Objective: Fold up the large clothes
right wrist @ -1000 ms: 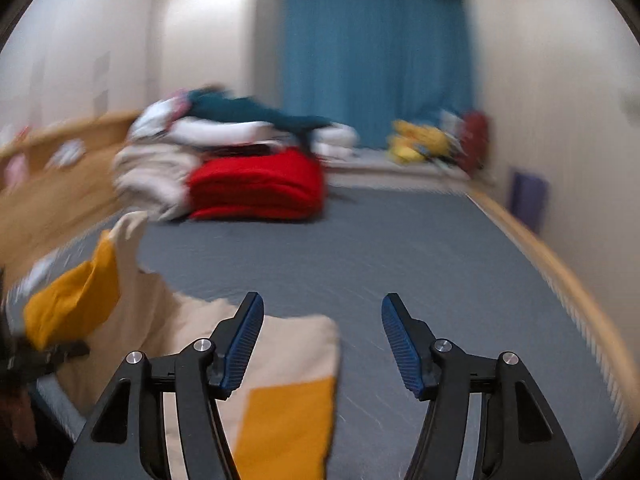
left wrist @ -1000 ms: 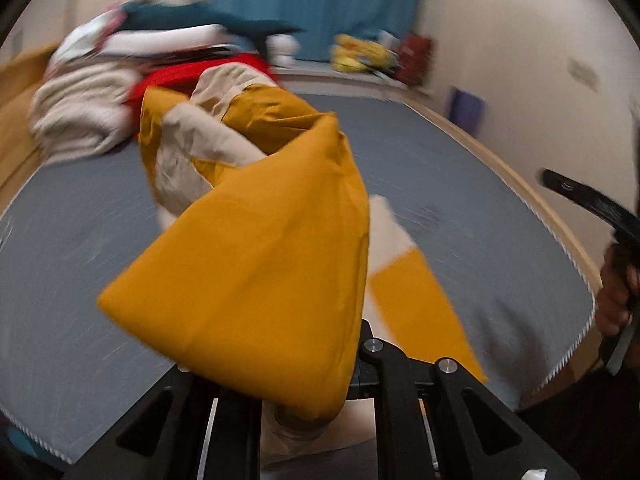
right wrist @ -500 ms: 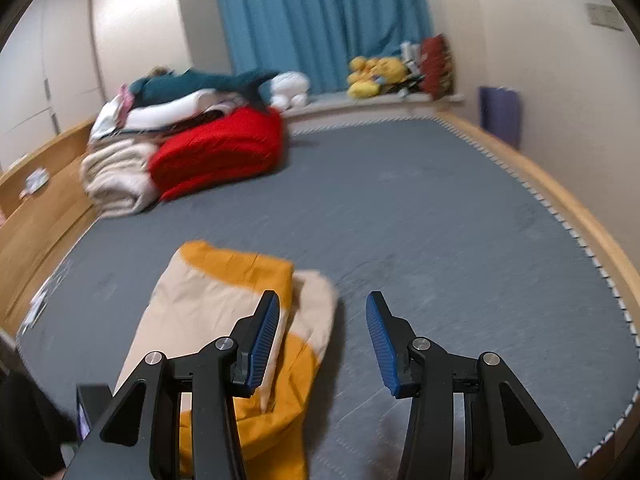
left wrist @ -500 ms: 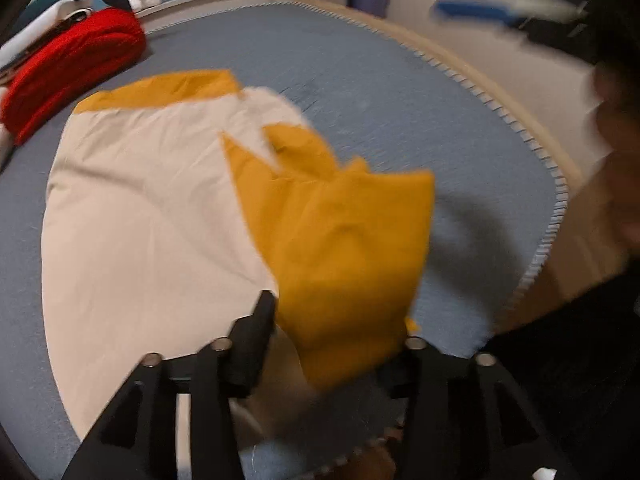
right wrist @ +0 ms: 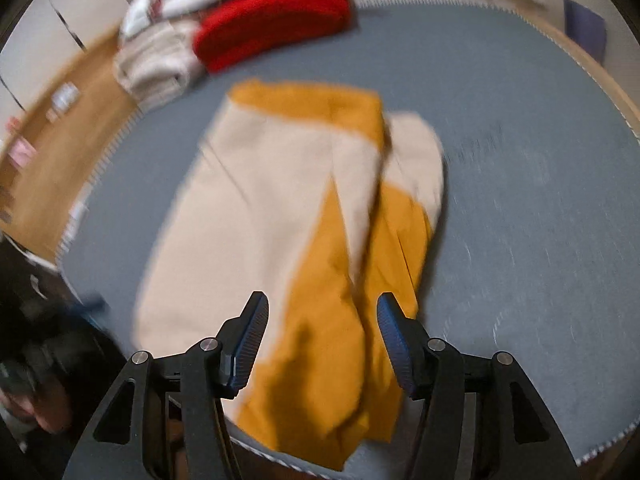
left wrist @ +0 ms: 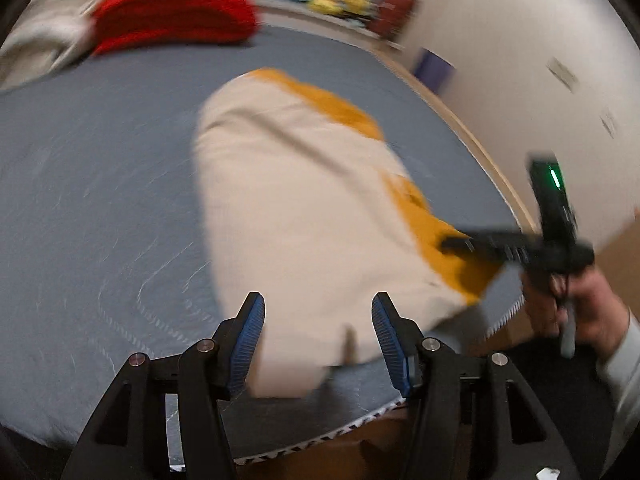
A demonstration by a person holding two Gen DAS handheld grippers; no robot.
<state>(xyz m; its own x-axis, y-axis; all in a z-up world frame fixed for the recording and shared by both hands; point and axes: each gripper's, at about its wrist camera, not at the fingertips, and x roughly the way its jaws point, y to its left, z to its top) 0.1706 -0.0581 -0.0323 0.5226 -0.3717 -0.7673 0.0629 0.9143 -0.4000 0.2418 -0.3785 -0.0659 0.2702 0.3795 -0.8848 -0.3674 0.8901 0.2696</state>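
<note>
A cream and mustard-yellow garment (left wrist: 304, 208) lies spread on the grey mattress (left wrist: 100, 184), its near end at the front edge. My left gripper (left wrist: 318, 340) is open and empty, just above the garment's cream near end. My right gripper (right wrist: 322, 344) is open and empty, above the yellow sleeve part (right wrist: 340, 320) of the same garment (right wrist: 256, 200). In the left wrist view the right gripper (left wrist: 516, 248) hovers over the garment's yellow right side, blurred by motion.
A pile of folded clothes with a red item (right wrist: 272, 20) and cream items (right wrist: 156, 60) sits at the far left of the mattress (right wrist: 520, 160). A wooden bed frame (right wrist: 56, 152) runs along the left. A wall (left wrist: 520, 60) stands at the right.
The left gripper let go of the yellow sleeve and opened; the garment now lies flat on the mattress. The right gripper moved down and in over the garment's yellow part.
</note>
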